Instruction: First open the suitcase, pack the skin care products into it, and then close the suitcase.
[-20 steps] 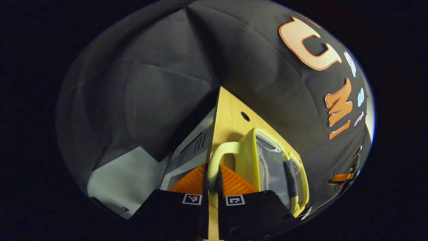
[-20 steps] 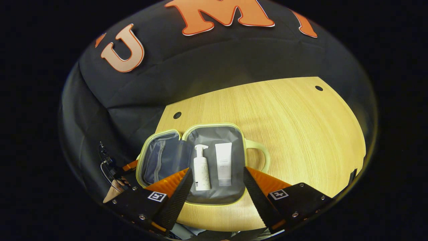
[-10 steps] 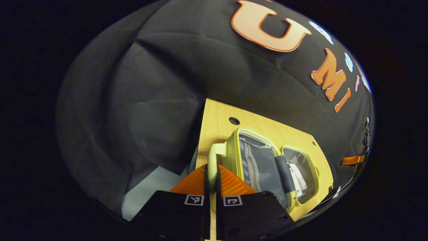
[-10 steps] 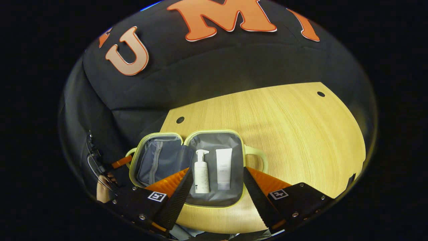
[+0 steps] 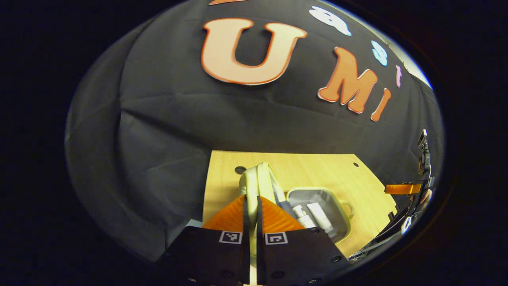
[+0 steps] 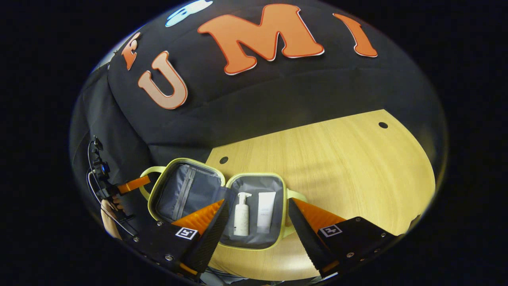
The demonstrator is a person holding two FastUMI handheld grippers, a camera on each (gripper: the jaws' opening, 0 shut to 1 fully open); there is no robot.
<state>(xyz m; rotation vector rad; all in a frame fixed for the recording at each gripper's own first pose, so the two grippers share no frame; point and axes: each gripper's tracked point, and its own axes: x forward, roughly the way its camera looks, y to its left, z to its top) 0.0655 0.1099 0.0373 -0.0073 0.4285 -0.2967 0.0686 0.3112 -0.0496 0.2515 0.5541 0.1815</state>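
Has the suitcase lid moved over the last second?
Yes. In the right gripper view the lid has lifted off the table and swung up toward the half holding the bottle, pulled by the left gripper.

1. Left gripper view: sits close behind the lid handle, facing along the wooden table toward the wall.
2. Right gripper view: looks down from above the table's near edge; open suitcase at 6 o'clock.
3. Both views share the suitcase and table.

A pale yellow suitcase with grey lining is seen at lower centre, a white bottle and white tube inside, on a light woodgrain table.
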